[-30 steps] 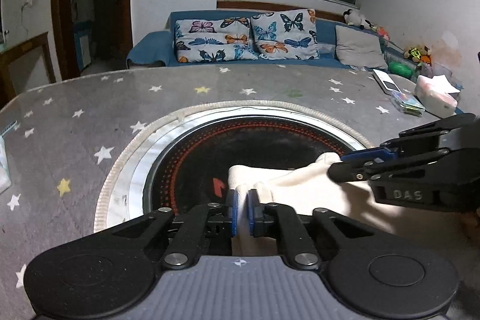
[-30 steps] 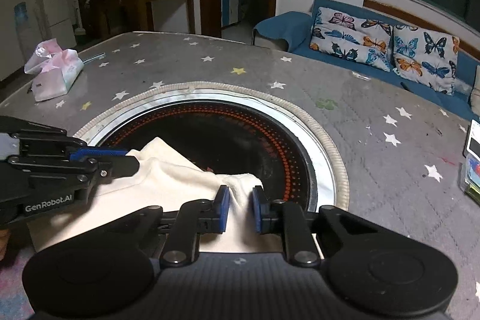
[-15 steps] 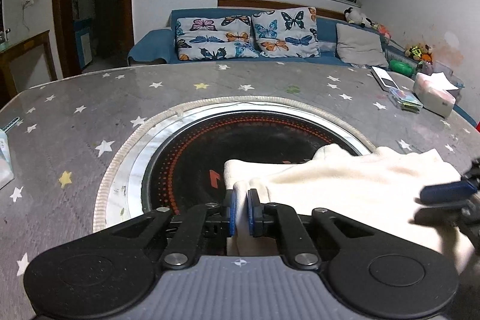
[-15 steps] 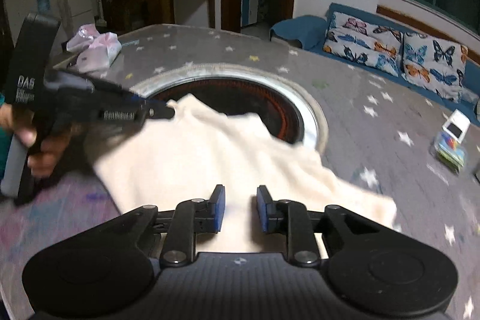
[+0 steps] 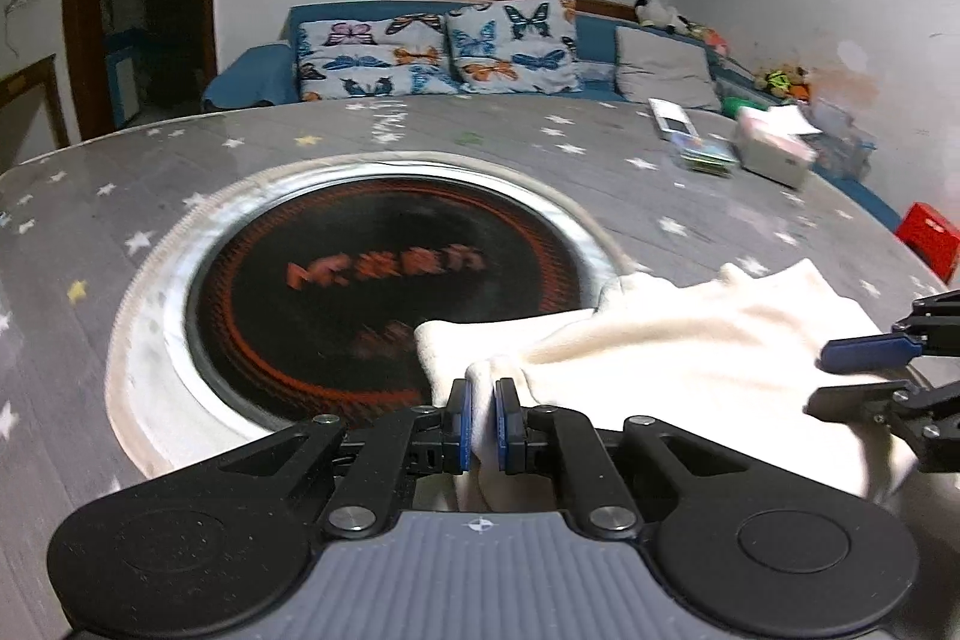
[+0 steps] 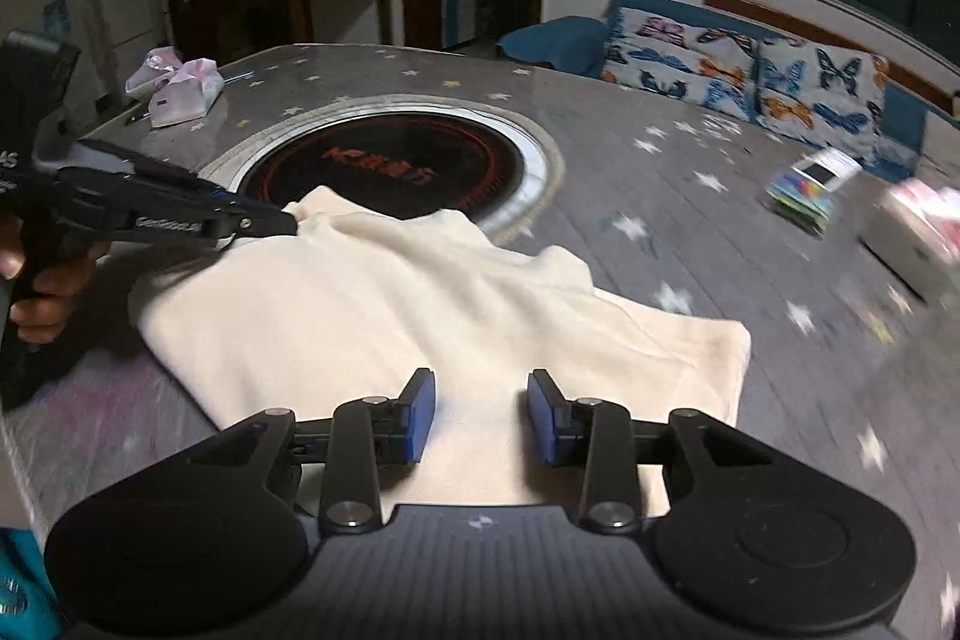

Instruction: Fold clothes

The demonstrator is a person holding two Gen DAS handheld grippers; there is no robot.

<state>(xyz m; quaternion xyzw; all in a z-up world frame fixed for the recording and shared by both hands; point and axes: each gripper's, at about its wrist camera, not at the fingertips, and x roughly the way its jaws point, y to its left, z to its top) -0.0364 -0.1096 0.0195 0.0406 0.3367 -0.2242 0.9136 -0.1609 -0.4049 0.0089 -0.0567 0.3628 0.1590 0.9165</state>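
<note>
Cream garment lay rumpled on my worktop, one edge draped over the rim of the round black burner. My left tool pinched a bunched corner tight between its blue pads. My right tool hovered just above the cloth, jaws wide apart, gripping nothing. Off to the side sat a tissue box and a card stack, well apart from the fabric.

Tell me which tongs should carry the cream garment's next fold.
Left. The left tongs are shut on the cream garment at its edge; the right tongs hang open above it, gripping nothing.
</note>
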